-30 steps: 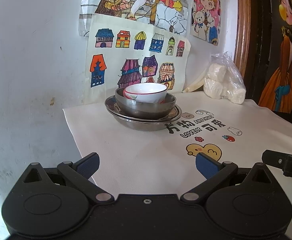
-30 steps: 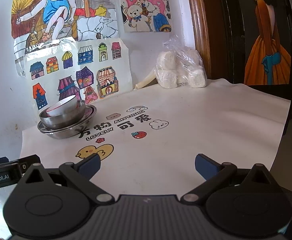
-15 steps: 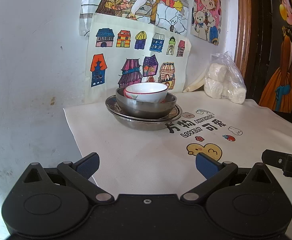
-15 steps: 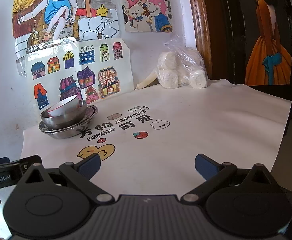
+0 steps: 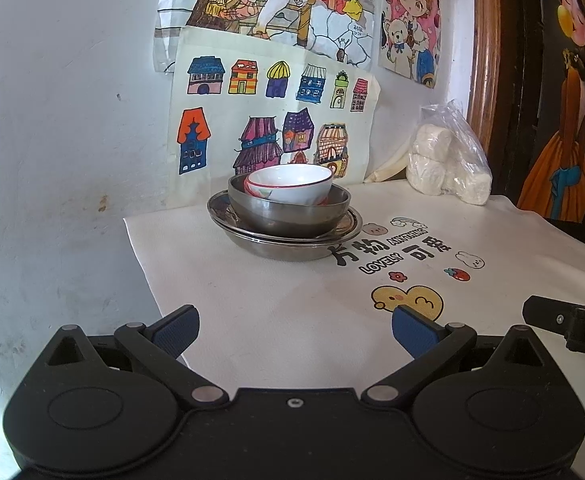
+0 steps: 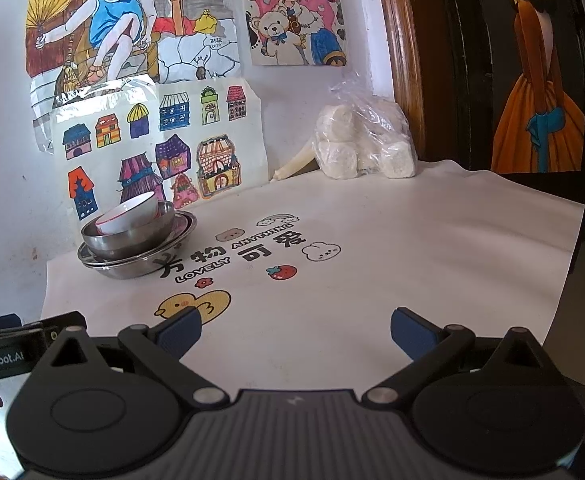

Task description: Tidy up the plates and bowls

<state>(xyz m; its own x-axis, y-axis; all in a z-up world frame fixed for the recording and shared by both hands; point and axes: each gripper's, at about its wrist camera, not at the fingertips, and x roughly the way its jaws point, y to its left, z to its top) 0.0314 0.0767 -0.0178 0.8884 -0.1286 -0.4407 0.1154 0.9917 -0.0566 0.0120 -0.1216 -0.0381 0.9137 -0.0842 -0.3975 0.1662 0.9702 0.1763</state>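
A white bowl with a red rim [image 5: 290, 184] [image 6: 130, 214] rests tilted inside a steel bowl [image 5: 288, 214] [image 6: 132, 236]. That steel bowl sits in wide steel plates [image 5: 284, 240] [image 6: 132, 262] stacked at the table's back left, by the wall. My left gripper [image 5: 295, 330] is open with nothing between its blue pads, well short of the stack. My right gripper [image 6: 296, 332] is also open and holds nothing, over the front of the table, to the right of the stack. Each gripper's body shows at the edge of the other's view.
A white printed cloth [image 6: 372, 240] covers the table. A clear bag of white rolls [image 5: 448, 160] [image 6: 366, 144] lies at the back right by the wooden door frame [image 6: 404, 60]. Drawings hang on the wall [image 5: 52, 120] behind the stack. The table edge [image 6: 564, 264] drops off at right.
Both grippers have drifted only slightly; the stack sits a touch nearer in the views. Nothing was taken hold of or let go.
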